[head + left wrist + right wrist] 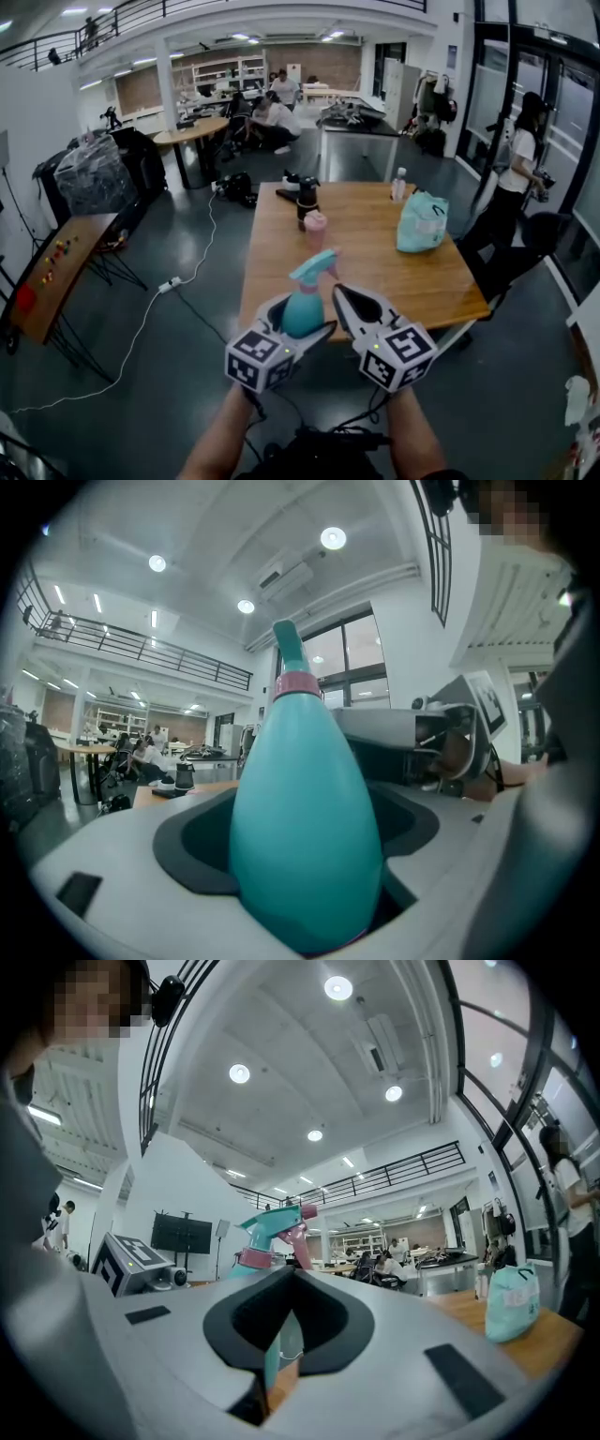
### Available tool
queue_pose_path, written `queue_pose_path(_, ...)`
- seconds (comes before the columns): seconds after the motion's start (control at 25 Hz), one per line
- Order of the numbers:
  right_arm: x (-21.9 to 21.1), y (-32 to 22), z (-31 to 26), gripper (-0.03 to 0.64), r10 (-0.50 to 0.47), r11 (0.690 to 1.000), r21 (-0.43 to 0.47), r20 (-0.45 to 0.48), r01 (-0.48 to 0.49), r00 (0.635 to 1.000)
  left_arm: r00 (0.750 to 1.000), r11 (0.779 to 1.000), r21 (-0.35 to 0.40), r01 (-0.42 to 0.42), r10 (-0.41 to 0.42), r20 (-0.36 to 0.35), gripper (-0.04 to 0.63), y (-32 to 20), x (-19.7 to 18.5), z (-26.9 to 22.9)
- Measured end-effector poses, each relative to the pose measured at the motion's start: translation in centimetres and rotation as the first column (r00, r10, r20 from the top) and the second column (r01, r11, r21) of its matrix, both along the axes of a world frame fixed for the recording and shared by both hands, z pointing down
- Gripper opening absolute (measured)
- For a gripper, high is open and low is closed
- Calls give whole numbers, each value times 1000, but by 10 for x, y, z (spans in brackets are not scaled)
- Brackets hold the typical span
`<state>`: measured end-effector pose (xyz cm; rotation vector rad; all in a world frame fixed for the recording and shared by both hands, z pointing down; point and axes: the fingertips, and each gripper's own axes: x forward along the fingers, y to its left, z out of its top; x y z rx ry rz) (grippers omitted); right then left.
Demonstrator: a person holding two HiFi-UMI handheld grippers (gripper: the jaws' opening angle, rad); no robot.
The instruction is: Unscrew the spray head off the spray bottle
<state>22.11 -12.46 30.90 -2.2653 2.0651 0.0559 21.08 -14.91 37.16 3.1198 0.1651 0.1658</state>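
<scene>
left gripper (302, 317) and right gripper (343, 298): light-grey plastic shells, black jaw linings. White marker cube with black squares on each: left cube (258, 359), right cube (399, 354). Black cables (356, 420) underneath.

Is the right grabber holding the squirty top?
No, the right gripper is shut and empty, beside the spray head, not on it.

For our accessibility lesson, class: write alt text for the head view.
The left claw grips a teal plastic spray bottle upright near a wooden table's front edge. The right claw, shut and empty, sits close beside it.
</scene>
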Motion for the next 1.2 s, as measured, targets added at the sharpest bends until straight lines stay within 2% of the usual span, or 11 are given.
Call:
queue_pose_path(0.32,-16,2,-7,12,-99,994,59,62,95,993,1000,1000,6,10,-10,1,419,-1,0,5)
queue_pose_path(0.48,-25,-2,-11,103,-180,982,87,122,170,976,1000,1000,15,15,-15,4,419,-1,2,8)
queue_pose_path(0.68,-30,-13,-10,170,-181,983,63,141,174,973,1000,999,39,23,-24,6,419,-1,2,8)
queue_pose_path(1.0,-33,-20,-4,171,-160,987,29,122,158,980,999,992,126,30,-33,20,419,5,3,13)
queue_pose_path(1.2,-33,-16,-1,138,-179,984,21,123,178,976,1000,990,139,4,-8,28,419,9,0,17)
